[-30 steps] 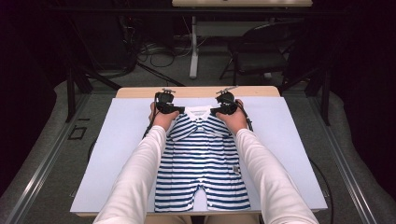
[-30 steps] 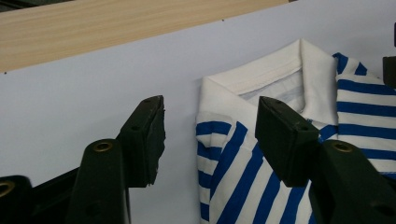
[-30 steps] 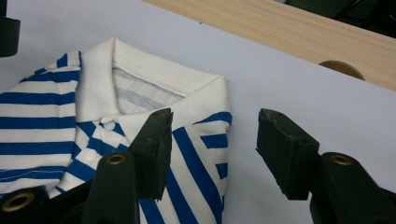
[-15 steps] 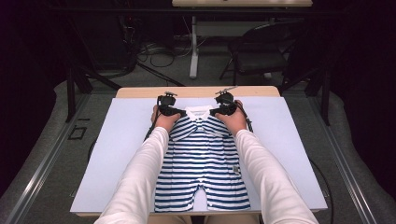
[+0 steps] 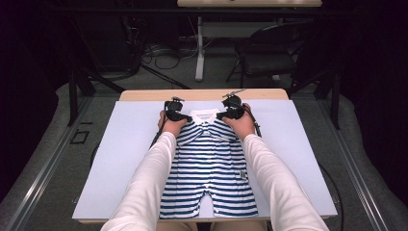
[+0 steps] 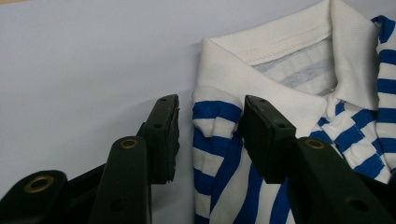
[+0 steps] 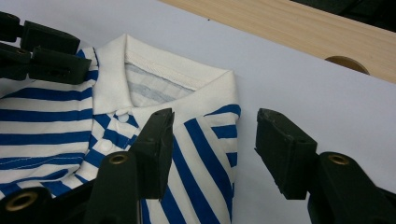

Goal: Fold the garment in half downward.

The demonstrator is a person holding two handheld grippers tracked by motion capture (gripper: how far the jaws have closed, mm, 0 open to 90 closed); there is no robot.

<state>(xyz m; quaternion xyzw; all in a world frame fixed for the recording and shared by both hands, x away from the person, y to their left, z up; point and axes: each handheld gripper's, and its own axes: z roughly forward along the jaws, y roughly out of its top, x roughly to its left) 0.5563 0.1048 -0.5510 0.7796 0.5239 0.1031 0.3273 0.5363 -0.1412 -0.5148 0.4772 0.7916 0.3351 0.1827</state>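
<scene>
Romper [image 5: 208,168] shoulders are what both my grippers are working at, one on each side of the white collar [image 5: 204,115]. My left gripper [image 6: 210,135] is standing with its jaws apart, and the folded edge of the striped shoulder [image 6: 212,140] is sitting in the gap between them, close against the inner pad while the outer pad is hanging over bare sheet. My right gripper [image 7: 212,147] is likewise open: its inner jaw is lying over the stripes just beside the collar's corner, and its outer jaw is waiting past the cloth's edge, above the white sheet [image 7: 303,84]. So each shoulder fold is lying straight ahead of my pads, with nothing gripped yet, I am judging.

Outward from there, the romper is stretching along its long axis from the collar, near the far edge of the sheet, back toward me, with the legs reaching the near edge. It is lying flat, front up, roughly midway between the sheet's left and right edges, and both hands are equally near their shoulders. Beyond the collar, a strip of wooden table [image 5: 202,94] is showing along the far edge.
</scene>
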